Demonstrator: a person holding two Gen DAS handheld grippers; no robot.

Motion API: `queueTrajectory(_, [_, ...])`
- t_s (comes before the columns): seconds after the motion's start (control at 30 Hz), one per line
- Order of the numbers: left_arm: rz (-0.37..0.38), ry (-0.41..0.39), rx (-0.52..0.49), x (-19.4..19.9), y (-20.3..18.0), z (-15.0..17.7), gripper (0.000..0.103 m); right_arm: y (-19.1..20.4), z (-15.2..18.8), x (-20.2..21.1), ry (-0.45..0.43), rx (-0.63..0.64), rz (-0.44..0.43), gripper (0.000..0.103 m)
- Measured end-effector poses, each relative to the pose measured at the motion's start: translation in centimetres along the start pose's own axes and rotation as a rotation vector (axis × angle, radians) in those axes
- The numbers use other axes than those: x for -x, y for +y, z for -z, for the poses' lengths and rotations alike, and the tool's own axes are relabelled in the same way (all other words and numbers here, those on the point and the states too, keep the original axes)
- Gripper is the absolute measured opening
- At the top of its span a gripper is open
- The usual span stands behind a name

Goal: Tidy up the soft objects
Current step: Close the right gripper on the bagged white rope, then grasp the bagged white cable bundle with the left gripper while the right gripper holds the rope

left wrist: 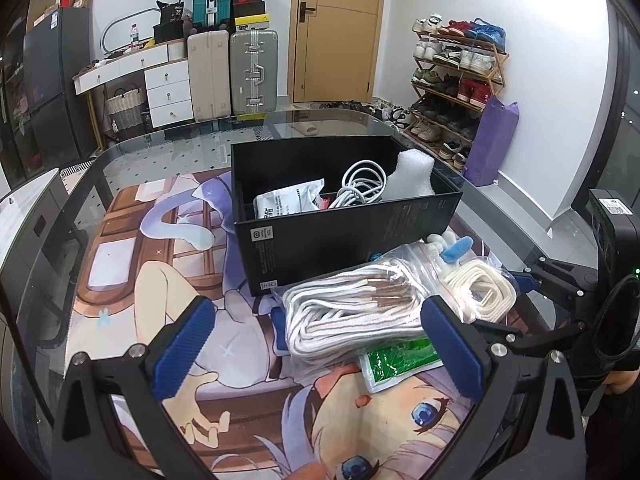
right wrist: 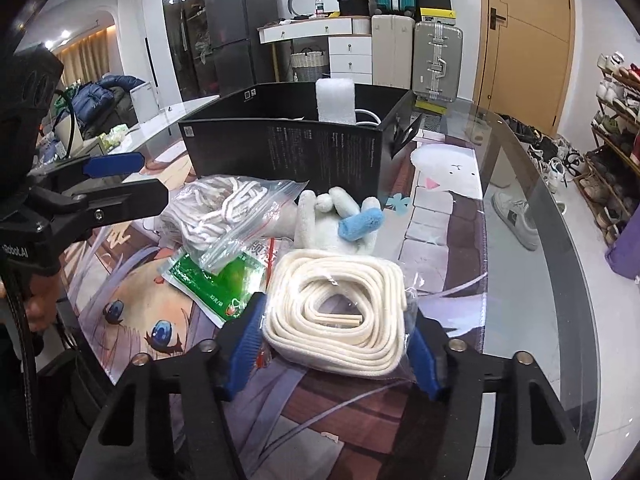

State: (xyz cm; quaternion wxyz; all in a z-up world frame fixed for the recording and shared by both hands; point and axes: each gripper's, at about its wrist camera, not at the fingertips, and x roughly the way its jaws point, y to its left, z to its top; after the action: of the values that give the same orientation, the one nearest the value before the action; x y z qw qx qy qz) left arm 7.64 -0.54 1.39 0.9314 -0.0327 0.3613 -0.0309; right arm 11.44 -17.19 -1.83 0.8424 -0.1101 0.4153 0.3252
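R claw [right wrist: 338, 338] closed in on bagged cream rope coil [right wrist: 340, 320]; blue pads look to press both sides of bag, grip shallow, near front edge of coil only. L claw [left wrist: 320, 344] wide open, nothing in it, hovering over bag of white cords [left wrist: 352, 316], pads not touching.

Locations: coil bag on printed mat [left wrist: 160, 300] toward R edge of glass bench [right wrist: 520, 208], just in front of black box [right wrist: 288, 148]. Plush toy w/ blue tip [right wrist: 340, 216] between coil and box wall, touching coil's far side. Green packet [right wrist: 216, 284] partly under cords bag, beside coil. Box already holds white cable [left wrist: 362, 184], foam piece [left wrist: 412, 176], grey pouch [left wrist: 288, 200].

Step, by look of it: lift coil bag, drop into box.

How to do well:
- Check pinch is on rope, not just loose film; film alone likely to slip or tear.
- Lift straight up first, clear plush and packet, avoid dragging them.
- Clear near box wall w/ margin; bag sags.
- Aim for free space beside cable; release low.
- Keep L claw out of path.
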Motion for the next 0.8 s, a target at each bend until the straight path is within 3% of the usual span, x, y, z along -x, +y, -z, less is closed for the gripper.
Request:
queueTrajectory(0.43, [0.0, -0.002, 0.004, 0.1, 0.3, -0.1, 0.103, -0.8, -0.7, 2.9, -0.07, -0.02, -0.033, 0.059])
queueTrajectory(0.8, [0.07, 0.053, 0.028, -1.9, -1.4, 0.0, 0.103, -1.8, -1.4, 5.2, -0.156, -0.073, 0.004, 0.059])
